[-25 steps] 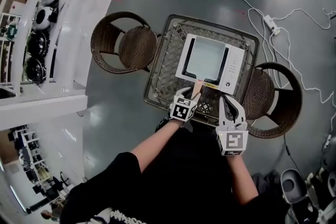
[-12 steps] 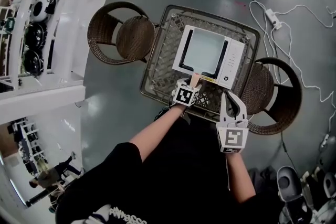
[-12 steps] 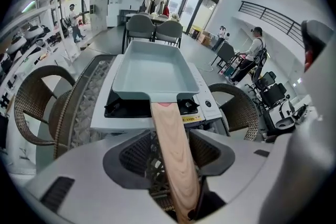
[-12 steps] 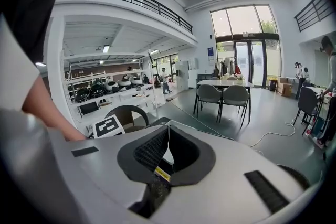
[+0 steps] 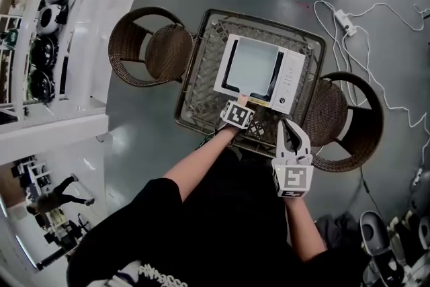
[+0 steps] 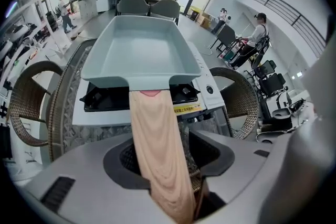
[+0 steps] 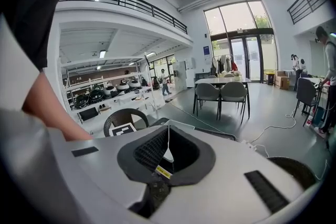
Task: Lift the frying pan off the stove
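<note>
A pale grey square frying pan [image 5: 252,67] sits on a white portable stove [image 5: 290,77] on a wire-mesh table [image 5: 195,91]. Its light wooden handle [image 6: 155,139] points toward me. My left gripper [image 5: 240,106] is at the stove's near edge with the handle lying between its jaws. In the left gripper view the pan [image 6: 139,50] rests on the black burner frame [image 6: 100,99]. The left gripper [image 6: 157,149] is open, with gaps on both sides of the handle. My right gripper [image 5: 293,124] hovers to the right, near the table's front corner, shut and empty [image 7: 167,131].
Brown wicker chairs stand left [image 5: 151,54] and right [image 5: 342,121] of the table. White shelving with round appliances [image 5: 54,17] runs along the left. A white cable and power strip [image 5: 342,22] lie on the grey floor behind. People stand far off in the hall.
My left gripper has slid forward along the handle toward the stove. The right gripper has hardly moved. The pan stays on the stove.
</note>
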{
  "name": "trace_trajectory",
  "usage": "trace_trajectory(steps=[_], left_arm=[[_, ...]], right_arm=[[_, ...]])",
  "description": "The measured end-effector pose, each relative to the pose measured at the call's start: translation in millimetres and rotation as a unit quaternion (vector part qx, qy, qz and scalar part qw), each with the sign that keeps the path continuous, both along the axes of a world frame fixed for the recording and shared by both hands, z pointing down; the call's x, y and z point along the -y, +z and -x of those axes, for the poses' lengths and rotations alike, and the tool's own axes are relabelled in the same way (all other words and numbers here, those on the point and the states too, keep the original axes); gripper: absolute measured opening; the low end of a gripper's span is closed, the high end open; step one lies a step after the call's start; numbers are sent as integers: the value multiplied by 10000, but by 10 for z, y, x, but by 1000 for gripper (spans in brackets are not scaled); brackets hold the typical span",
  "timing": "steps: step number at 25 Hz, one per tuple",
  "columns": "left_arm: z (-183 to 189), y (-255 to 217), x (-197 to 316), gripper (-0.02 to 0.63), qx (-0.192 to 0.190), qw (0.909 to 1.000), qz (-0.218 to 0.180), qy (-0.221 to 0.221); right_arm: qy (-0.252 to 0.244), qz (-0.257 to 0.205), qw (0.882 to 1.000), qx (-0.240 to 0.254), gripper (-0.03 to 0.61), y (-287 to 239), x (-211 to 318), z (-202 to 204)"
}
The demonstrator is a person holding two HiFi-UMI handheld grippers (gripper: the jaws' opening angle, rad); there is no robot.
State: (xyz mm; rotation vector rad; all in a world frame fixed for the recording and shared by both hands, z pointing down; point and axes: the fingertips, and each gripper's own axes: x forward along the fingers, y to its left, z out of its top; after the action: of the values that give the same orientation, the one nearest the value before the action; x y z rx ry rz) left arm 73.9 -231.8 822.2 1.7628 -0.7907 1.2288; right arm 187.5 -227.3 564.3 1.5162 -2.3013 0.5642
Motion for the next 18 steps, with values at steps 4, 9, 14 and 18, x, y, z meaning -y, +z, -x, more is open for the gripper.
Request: trace_trajectory(steps=[4, 9, 14, 18], left_arm=[[-19, 81, 9, 235, -1, 9997, 190, -176], [-28, 126, -16, 227, 83, 9992, 346, -188], [-3, 206, -48, 158, 211, 9978, 591, -201], [-7, 214, -86, 100, 218, 9966, 793, -106]], right_arm=[[138, 54, 9999, 41, 31, 43, 10, -90], [334, 178, 9991, 196, 31, 149, 45, -203], [411, 164, 9989, 180, 31, 198, 127, -297], [555, 230, 9981, 152, 31, 230, 115, -394]])
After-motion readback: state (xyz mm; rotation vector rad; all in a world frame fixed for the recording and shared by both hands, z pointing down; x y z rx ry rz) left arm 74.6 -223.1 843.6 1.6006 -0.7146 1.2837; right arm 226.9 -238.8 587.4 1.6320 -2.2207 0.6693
